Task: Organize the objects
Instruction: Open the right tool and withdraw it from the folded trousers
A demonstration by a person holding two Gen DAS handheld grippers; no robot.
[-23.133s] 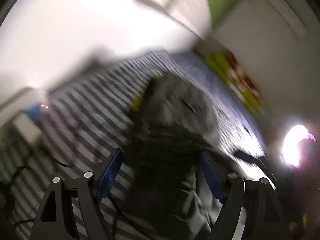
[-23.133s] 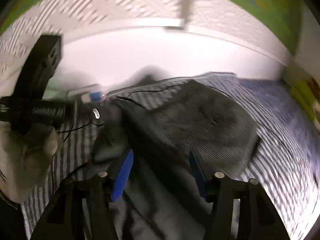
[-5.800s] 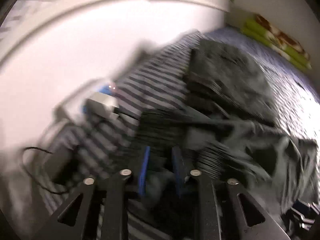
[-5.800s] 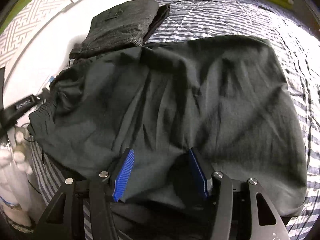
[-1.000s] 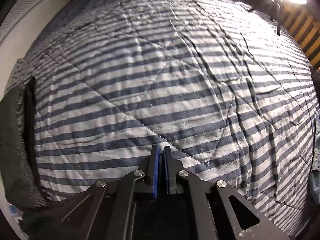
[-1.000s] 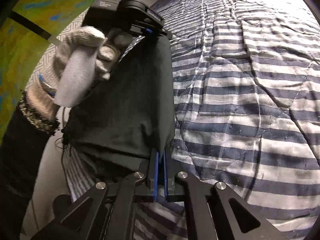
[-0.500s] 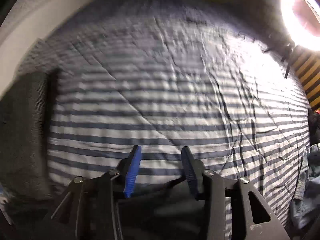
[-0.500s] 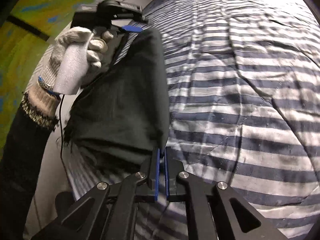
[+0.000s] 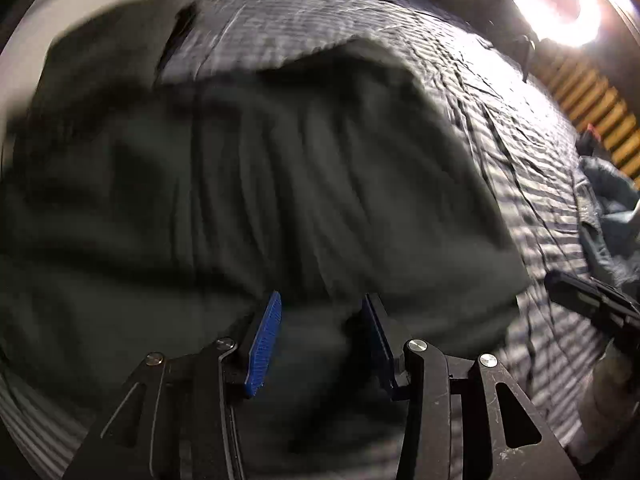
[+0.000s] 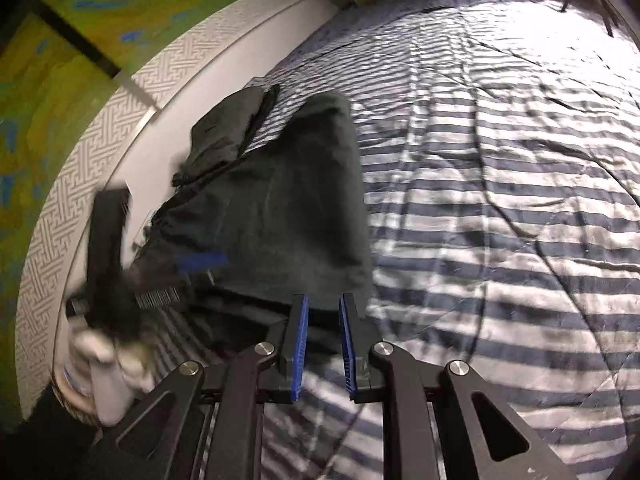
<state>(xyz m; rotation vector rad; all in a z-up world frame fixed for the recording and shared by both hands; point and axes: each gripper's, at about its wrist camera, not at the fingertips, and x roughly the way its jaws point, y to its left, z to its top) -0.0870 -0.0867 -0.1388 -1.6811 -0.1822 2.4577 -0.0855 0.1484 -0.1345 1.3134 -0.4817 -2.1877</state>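
Observation:
A dark green-grey garment [image 9: 256, 184] lies folded on the blue-and-white striped bedspread [image 9: 520, 128]; it also shows in the right wrist view [image 10: 280, 208] along the left of the bed. My left gripper [image 9: 318, 334] is open, its blue pads just above the garment's near edge, holding nothing. My right gripper [image 10: 323, 344] is open a little, its tips at the garment's near corner, with no cloth between the pads. The left gripper also shows in the right wrist view [image 10: 192, 268], blurred, over the garment. A folded grey knit garment [image 10: 224, 136] lies beyond, by the wall.
A white wall with a patterned band [image 10: 80, 148] runs along the bed's left side. A ring light [image 9: 556, 0] glares at the far right. Blue-grey clothes [image 9: 608, 208] lie at the bed's right edge. The striped bedspread [image 10: 500, 200] stretches to the right.
Both grippers have let go of the dark garment: the left opened half a second ago and dropped low over it, the right has just parted its pads. The garment now lies flat.

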